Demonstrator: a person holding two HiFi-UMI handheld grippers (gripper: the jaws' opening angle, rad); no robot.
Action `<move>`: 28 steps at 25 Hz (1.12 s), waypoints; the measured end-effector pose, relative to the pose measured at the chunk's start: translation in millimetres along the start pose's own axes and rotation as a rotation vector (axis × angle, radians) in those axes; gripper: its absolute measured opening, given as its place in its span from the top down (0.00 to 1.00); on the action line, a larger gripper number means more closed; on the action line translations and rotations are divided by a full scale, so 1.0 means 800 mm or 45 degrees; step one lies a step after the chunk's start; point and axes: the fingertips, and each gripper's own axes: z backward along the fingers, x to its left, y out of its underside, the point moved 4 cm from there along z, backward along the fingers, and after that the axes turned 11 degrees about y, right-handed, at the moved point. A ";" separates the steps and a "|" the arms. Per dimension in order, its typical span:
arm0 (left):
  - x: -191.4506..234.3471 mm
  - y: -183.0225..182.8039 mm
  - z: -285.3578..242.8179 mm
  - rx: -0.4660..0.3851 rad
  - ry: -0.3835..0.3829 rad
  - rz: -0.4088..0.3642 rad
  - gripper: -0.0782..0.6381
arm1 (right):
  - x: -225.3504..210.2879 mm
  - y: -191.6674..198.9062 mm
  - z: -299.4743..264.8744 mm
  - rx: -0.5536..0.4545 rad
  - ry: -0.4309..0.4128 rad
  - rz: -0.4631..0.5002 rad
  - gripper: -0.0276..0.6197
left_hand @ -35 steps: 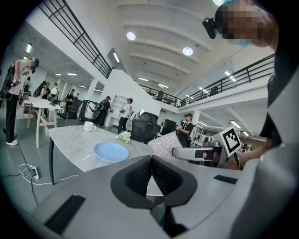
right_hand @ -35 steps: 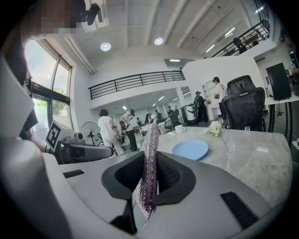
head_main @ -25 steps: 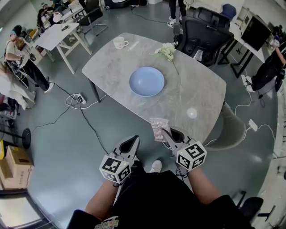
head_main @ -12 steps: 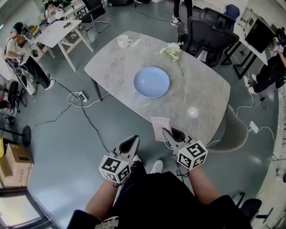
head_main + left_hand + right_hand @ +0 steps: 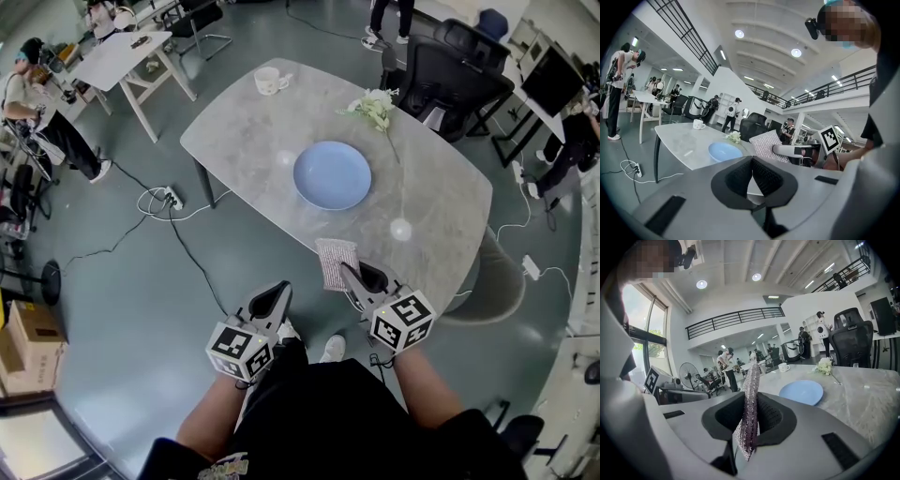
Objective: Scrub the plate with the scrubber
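**Scrubber clamped, plate lying untouched on desk**

We are finding the right gripper (image 5: 751,418) clamping the scrubber (image 5: 335,264), which is standing on edge between its jaws, close to the near edge of the desk (image 5: 239,131). The left gripper (image 5: 751,169) is holding its jaws pressed together with nothing between them, beside the right one and off the desk. The plate (image 5: 332,175) is lying mid-desk, well apart from both grippers. A cup (image 5: 272,82) and flowers (image 5: 375,105) are sitting at the far side.
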 end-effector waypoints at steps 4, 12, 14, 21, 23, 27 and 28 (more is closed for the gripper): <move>0.032 -0.011 0.007 -0.001 0.007 0.004 0.87 | 0.013 -0.009 -0.033 0.006 0.009 -0.001 0.84; 0.108 -0.034 0.026 0.006 0.036 0.008 0.87 | 0.042 -0.028 -0.110 -0.007 0.032 0.000 0.84; 0.127 -0.040 0.030 0.005 0.035 0.007 0.87 | 0.047 -0.034 -0.126 -0.011 0.034 0.014 0.84; 0.171 -0.055 0.029 0.000 0.031 -0.002 0.87 | 0.054 -0.049 -0.161 -0.015 0.053 0.042 0.84; 0.178 -0.058 0.023 0.002 0.034 -0.005 0.87 | 0.052 -0.054 -0.167 -0.014 0.059 0.055 0.84; 0.191 -0.062 0.006 0.014 0.040 -0.001 0.87 | 0.039 -0.061 -0.181 -0.016 0.075 0.057 0.84; 0.193 -0.062 0.001 0.020 0.041 0.001 0.87 | 0.035 -0.063 -0.184 -0.016 0.078 0.053 0.84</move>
